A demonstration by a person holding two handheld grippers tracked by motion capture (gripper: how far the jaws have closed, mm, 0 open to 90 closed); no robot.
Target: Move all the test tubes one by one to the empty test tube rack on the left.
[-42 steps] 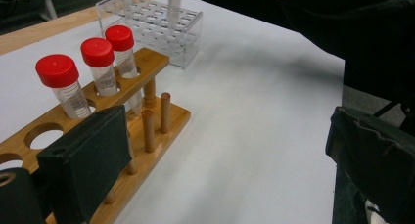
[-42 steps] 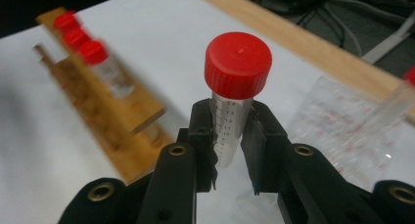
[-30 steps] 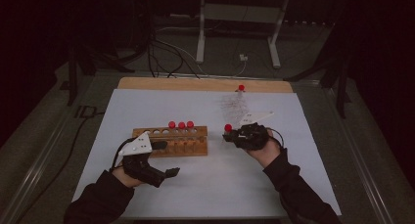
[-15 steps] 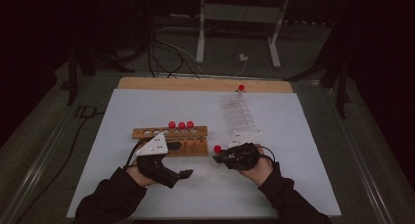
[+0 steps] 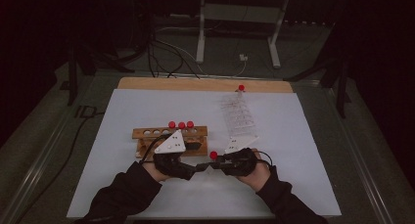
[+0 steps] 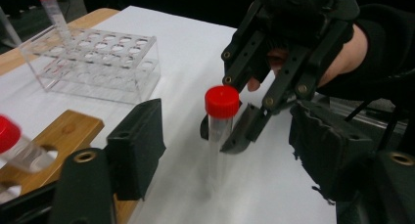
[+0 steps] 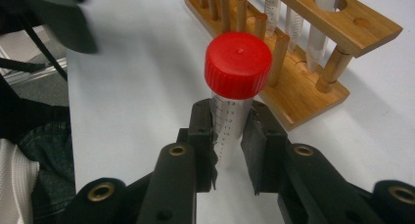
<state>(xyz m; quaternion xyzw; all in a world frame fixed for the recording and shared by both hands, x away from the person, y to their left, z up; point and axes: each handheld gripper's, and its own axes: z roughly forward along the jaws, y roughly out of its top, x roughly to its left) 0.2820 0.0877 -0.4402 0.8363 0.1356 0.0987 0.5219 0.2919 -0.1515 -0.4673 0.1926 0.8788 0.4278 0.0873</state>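
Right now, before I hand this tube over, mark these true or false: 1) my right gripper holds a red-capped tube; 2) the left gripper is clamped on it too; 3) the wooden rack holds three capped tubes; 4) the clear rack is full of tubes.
1) True: the right gripper is shut on the red-capped tube, just below its cap.
2) False: the left gripper is open, its jaws standing either side of the tube without touching it.
3) True: three red caps stand in the wooden rack.
4) False: the clear rack holds one tube at its far end.
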